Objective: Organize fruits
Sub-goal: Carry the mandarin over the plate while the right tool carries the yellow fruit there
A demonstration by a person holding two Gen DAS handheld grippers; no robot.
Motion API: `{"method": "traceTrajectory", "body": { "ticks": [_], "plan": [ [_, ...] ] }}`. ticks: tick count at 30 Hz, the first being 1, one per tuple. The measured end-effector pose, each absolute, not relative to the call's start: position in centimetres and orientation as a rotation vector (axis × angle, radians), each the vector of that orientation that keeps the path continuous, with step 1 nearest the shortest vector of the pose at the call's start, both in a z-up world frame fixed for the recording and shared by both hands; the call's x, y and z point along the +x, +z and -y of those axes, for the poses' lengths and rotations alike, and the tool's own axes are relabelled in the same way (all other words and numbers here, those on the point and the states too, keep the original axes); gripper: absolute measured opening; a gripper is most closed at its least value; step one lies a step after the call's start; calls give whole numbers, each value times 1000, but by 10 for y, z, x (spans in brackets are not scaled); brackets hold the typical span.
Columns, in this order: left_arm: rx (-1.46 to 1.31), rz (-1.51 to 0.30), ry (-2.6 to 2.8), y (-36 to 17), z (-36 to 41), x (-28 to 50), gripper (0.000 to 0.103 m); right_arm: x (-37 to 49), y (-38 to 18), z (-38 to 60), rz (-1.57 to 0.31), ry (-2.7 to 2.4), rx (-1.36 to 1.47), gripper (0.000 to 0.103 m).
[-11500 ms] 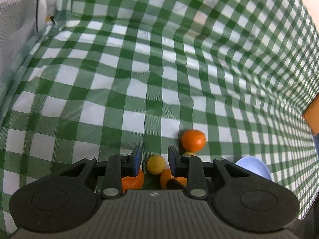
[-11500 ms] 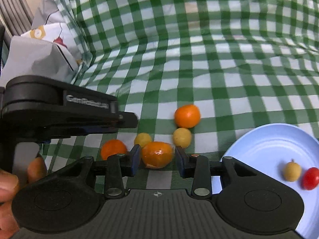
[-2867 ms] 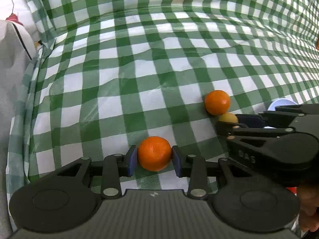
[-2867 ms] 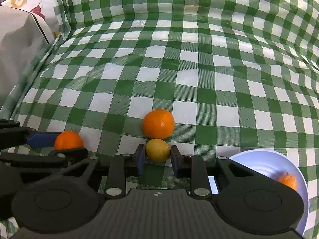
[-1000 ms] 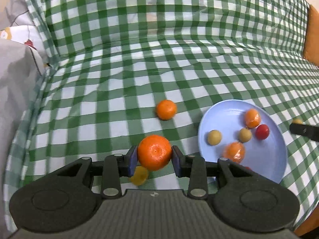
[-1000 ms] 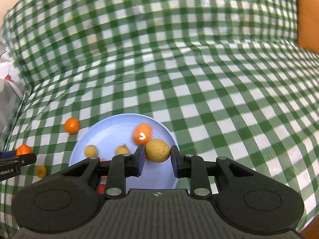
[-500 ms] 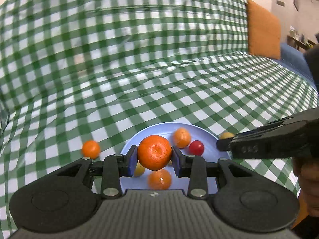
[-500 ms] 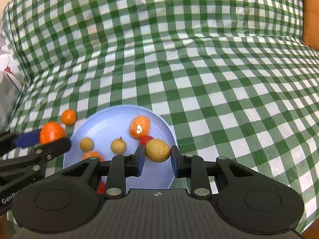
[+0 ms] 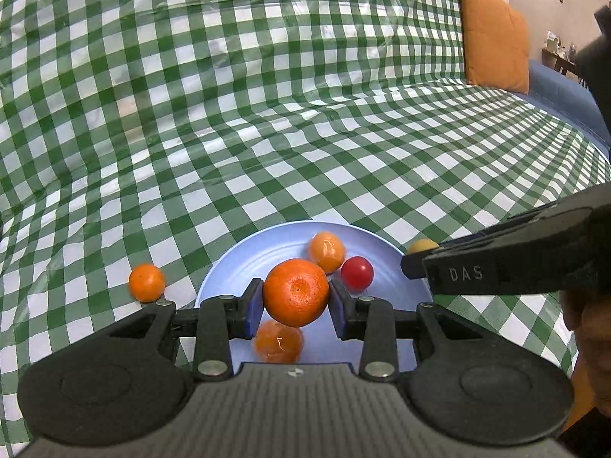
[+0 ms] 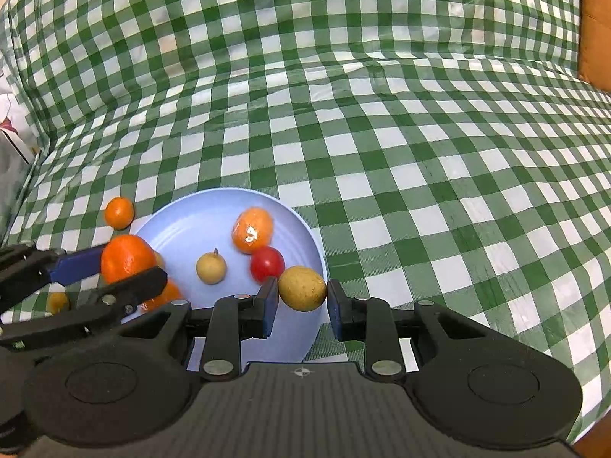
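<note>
Mandarin (image 9: 296, 292) clamped in left tool (image 9: 296, 301), yellow fruit (image 10: 302, 288) in right tool (image 10: 301, 297), both over plate (image 10: 183, 225)

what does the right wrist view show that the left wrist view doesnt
Only the right wrist view shows the small tan fruit with a stem on the plate and a yellow fruit on the cloth. Only the left wrist view shows the blue sofa. Both show the blue plate, red tomato and loose mandarin.
</note>
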State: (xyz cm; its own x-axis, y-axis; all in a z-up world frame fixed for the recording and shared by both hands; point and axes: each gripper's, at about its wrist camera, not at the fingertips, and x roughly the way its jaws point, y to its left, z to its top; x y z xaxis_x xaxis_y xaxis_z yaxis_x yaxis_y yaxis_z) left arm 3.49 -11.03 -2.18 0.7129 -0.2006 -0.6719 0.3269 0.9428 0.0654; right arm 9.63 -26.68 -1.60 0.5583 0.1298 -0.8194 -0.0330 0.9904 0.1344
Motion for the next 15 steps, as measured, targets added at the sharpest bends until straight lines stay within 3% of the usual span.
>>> {"method": "traceTrajectory", "body": {
  "ticks": [15],
  "plan": [
    [197, -743, -313, -25, 113, 34, 40, 96, -12, 259, -941, 123, 127, 29]
  ]
}}
